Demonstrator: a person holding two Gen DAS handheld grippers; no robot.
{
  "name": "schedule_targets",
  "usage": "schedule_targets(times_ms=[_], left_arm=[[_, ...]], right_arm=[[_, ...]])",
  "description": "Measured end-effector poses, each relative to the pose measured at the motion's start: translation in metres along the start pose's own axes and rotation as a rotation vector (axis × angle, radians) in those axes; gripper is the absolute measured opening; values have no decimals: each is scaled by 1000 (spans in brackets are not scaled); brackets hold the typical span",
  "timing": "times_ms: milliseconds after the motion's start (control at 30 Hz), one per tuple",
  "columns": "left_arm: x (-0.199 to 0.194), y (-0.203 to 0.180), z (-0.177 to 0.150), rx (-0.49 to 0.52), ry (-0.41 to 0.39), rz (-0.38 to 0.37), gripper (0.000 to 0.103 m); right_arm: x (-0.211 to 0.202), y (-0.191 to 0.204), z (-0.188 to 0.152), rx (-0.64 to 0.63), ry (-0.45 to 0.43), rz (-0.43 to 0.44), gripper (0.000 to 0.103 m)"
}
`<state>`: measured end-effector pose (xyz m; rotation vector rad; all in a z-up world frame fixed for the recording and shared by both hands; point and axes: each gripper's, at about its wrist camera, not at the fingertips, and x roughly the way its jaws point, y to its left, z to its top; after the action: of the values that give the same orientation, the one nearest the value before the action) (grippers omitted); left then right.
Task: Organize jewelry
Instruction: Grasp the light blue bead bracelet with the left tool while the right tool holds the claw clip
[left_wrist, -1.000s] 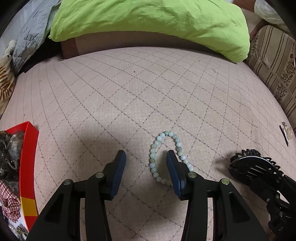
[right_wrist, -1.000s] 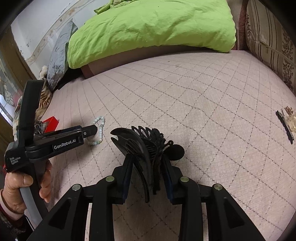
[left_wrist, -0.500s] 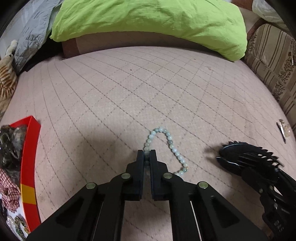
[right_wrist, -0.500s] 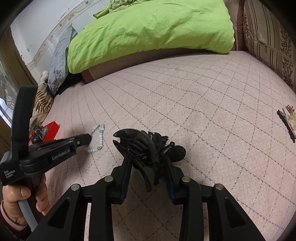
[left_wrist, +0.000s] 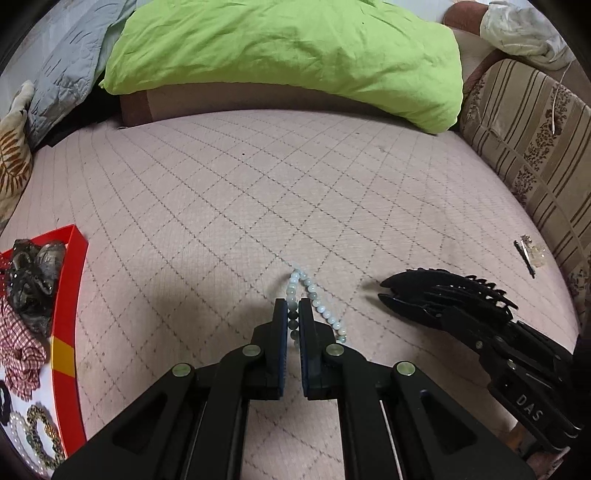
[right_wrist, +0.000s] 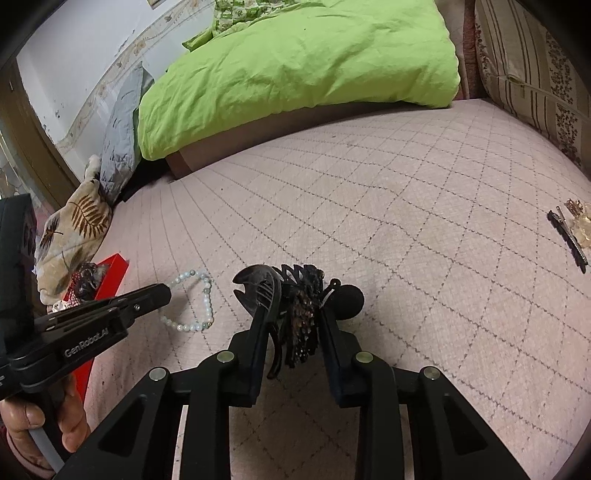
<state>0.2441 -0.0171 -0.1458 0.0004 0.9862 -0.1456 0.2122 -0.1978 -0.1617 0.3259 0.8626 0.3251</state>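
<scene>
A pale green bead bracelet (left_wrist: 321, 302) lies on the quilted pink bedcover, one side of its loop pinched between the pads of my left gripper (left_wrist: 293, 310), which is shut on it. From the right wrist view the bracelet (right_wrist: 207, 295) hangs in a loop from the left gripper's tip (right_wrist: 162, 293). My right gripper (right_wrist: 297, 306) holds a black hair claw (right_wrist: 258, 284) between its fingers, and its jaws are closing on it. That hair claw (left_wrist: 436, 295) shows at the right of the left wrist view.
A red tray (left_wrist: 68, 295) with hair ties, a checked scrunchie and bracelets sits at the left edge. A slim black hair clip with a pale ornament (right_wrist: 569, 236) lies far right. A green duvet (left_wrist: 280, 48) and striped cushion (left_wrist: 535, 122) border the bed.
My left gripper's jaws went from open around the bracelet to shut on it, then drew it back and up, narrowing the loop. The right gripper tightened a little on the hair claw.
</scene>
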Motion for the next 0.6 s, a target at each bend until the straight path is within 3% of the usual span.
schedule_targets(times_ms=[300,600], left_arm=[[-25,-3,-4,-8,-16,0,5],[-48,-20,-11,47,-50,24,5]], right_arm=[[-11,5,1,-4,-23,5,28],[-26,10,-1,6,-49,5,28]])
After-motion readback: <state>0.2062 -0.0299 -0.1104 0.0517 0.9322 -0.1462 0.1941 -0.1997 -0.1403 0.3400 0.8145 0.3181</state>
